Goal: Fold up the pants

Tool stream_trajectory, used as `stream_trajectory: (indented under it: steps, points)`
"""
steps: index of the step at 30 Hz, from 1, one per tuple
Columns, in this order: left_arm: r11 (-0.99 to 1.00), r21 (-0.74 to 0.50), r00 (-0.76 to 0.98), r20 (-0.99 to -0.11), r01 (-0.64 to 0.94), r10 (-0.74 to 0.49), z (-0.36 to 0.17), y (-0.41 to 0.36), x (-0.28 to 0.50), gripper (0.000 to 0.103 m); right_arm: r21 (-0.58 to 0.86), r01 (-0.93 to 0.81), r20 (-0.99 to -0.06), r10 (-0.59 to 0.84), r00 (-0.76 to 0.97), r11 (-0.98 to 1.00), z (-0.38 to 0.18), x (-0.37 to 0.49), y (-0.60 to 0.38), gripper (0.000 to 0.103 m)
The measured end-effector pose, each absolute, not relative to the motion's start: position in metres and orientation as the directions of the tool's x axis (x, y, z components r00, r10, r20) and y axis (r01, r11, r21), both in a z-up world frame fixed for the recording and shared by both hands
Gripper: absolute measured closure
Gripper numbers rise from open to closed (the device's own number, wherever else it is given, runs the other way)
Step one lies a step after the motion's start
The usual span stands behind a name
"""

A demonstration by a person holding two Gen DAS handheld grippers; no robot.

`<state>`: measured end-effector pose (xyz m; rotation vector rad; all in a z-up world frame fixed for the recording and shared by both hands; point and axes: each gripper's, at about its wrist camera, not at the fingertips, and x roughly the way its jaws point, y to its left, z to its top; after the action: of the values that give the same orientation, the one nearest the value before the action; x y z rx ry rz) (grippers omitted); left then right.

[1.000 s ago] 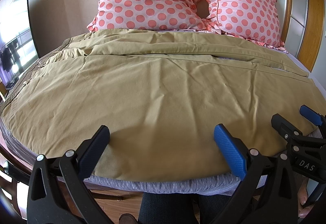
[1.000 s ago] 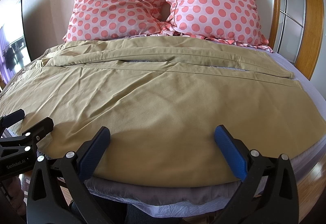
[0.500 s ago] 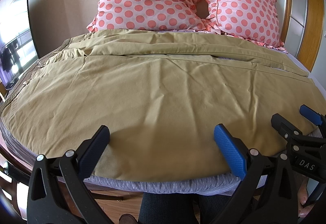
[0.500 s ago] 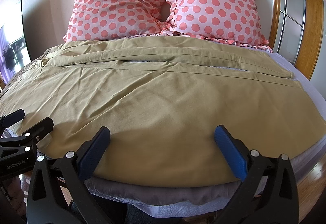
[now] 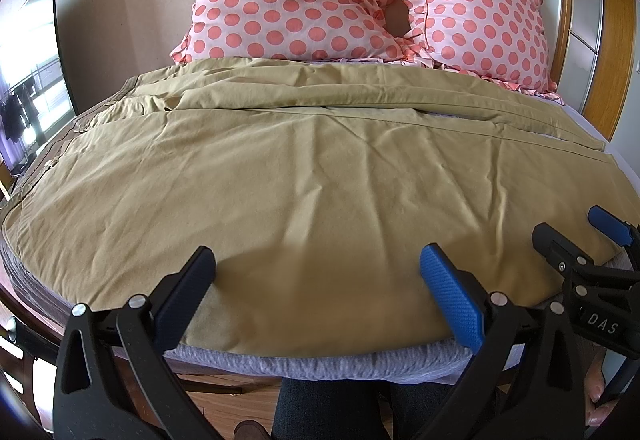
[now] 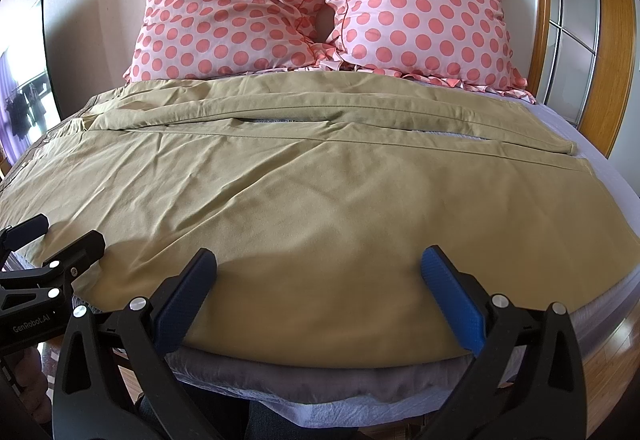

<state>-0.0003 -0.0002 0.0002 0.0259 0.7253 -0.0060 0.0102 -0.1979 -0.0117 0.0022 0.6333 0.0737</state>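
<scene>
Pants (image 5: pixel 304 176) lie flat across the bed (image 5: pixel 320 362), filling the middle of both frames, long axis running left to right: waistband at the left edge, leg hems at the right. Your left gripper (image 5: pixel 316 288) and right gripper (image 6: pixel 318 290) hang side by side over the near hem line at lower centre, jaws spread wide, holding nothing. The near leg's edge sits just ahead of both. Beyond the far leg, two spotted pillows (image 6: pixel 320 4) limit room in the upper frame.
</scene>
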Motion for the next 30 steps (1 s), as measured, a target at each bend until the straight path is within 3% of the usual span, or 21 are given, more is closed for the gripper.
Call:
stream_trajectory:
  steps: [14, 16, 21, 24, 26, 27, 28, 30]
  points:
    - [0.999, 0.024, 0.745, -0.667, 0.022, 0.000, 0.000, 0.000, 0.000, 0.002, 0.022, -0.088, -0.605, 0.083, 0.792, 0.996, -0.020, 0.000, -0.190, 0.001]
    - [0.999, 0.019, 0.738, -0.674, 0.038, -0.016, 0.002, 0.002, 0.001, 0.002, 0.010, -0.075, -0.624, 0.065, 0.779, 0.997, -0.012, 0.008, -0.194, 0.001]
    - [0.998, -0.024, 0.742, -0.667, 0.060, -0.061, 0.010, 0.011, 0.007, 0.002, -0.012, 0.077, -0.556, -0.071, 0.828, 0.997, 0.059, 0.050, -0.255, 0.001]
    - [0.997, -0.061, 0.763, -0.642, 0.056, -0.082, 0.020, 0.017, 0.010, 0.002, 0.055, 0.228, -0.598, -0.150, 0.787, 0.972, 0.089, 0.113, -0.311, 0.001]
    - [0.996, -0.073, 0.766, -0.636, 0.060, -0.093, 0.023, 0.019, 0.013, 0.002, 0.079, 0.348, -0.660, -0.213, 0.720, 0.934, 0.093, 0.172, -0.351, 0.013]
    - [0.995, -0.079, 0.769, -0.632, 0.068, -0.102, 0.024, 0.019, 0.014, 0.002, 0.090, 0.394, -0.686, -0.229, 0.690, 0.915, 0.090, 0.194, -0.367, 0.026]
    - [0.994, -0.080, 0.771, -0.628, 0.072, -0.106, 0.025, 0.019, 0.015, 0.002, 0.109, 0.439, -0.711, -0.239, 0.662, 0.892, 0.086, 0.214, -0.383, 0.034]
    - [0.993, -0.081, 0.777, -0.618, 0.083, -0.115, 0.027, 0.020, 0.017, 0.002, 0.152, 0.533, -0.772, -0.237, 0.590, 0.832, 0.069, 0.258, -0.415, 0.040]
